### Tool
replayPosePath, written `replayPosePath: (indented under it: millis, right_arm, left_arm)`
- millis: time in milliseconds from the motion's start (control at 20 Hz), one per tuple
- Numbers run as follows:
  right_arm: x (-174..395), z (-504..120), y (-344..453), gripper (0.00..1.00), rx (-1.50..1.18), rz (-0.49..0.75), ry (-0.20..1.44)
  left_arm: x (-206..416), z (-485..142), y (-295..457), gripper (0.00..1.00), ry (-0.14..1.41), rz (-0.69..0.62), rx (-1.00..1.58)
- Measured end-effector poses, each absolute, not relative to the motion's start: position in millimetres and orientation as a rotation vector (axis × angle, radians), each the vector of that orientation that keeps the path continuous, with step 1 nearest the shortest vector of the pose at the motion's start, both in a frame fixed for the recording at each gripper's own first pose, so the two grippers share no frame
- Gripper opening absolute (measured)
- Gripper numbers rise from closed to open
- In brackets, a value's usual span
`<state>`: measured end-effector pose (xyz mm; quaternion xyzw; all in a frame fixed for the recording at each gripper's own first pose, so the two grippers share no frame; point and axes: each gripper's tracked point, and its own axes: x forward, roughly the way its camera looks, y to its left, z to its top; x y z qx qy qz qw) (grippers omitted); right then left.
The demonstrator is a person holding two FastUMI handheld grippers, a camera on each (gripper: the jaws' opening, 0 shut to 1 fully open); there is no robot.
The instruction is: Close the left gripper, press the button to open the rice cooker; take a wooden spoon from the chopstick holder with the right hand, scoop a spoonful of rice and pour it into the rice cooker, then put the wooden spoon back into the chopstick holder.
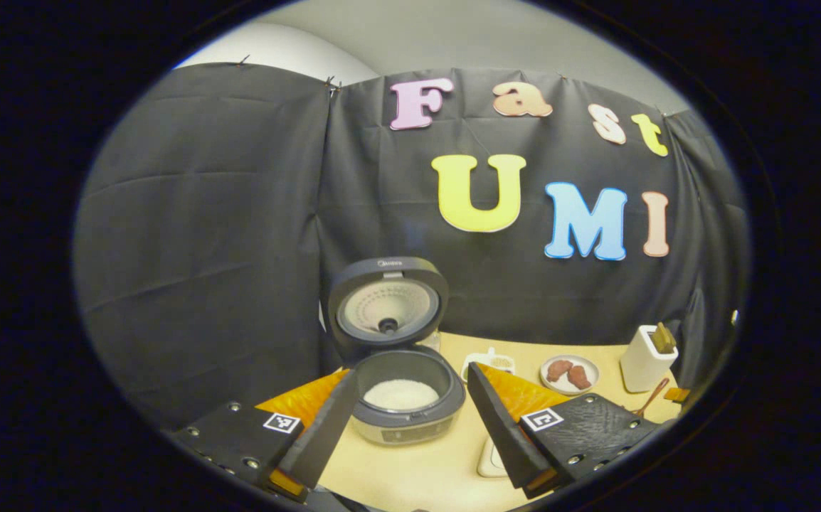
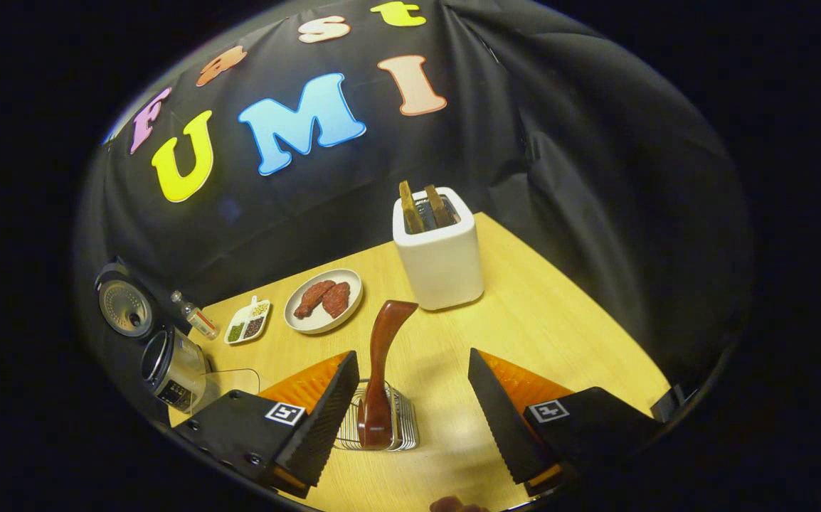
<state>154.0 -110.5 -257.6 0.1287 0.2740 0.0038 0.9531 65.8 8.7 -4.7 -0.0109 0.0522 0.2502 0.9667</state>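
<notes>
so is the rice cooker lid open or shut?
Open. The rice cooker lid stands tilted back, its inner face showing, with white rice visible in the pot.

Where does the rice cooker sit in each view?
Left gripper view: rice cooker at centre, lid up, rice inside, between the open jaws.
Right gripper view: rice cooker at the far left edge, lid open.
Shared landmark: plate with two reddish pieces, beside the white toaster.
</notes>
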Motion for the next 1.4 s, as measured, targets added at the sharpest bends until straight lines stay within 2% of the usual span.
replayPosePath:
  millis: [300,450,650,1000,1200,1400]
  right_arm:
    - [123,-185,-89,0.98,0.121,-0.049,0.365]
    - [108,-149,-73,0.98,0.040,-0.076,0.273]
    - [79,-116,-55,0.98,0.061,-0.131,0.201]
    - [31,-103,-62,0.98,0.033,-0.226,0.165]
    - [15,-110,-75,0.98,0.049,-0.275,0.183]
    - [19,-118,-79,0.98,0.057,-0.269,0.223]
  left_arm:
    - [121,66,92,0.96,0.004,0.449,-0.050]
    - [162,85,133,0.97,0.011,0.430,-0.028]
    - [215,98,173,0.97,0.053,0.390,-0.001]
    - [300,69,190,0.97,0.193,0.323,0.001]
    - [315,45,195,0.98,0.248,0.326,-0.069]
    - [313,25,184,1.00,0.302,0.332,-0.169]
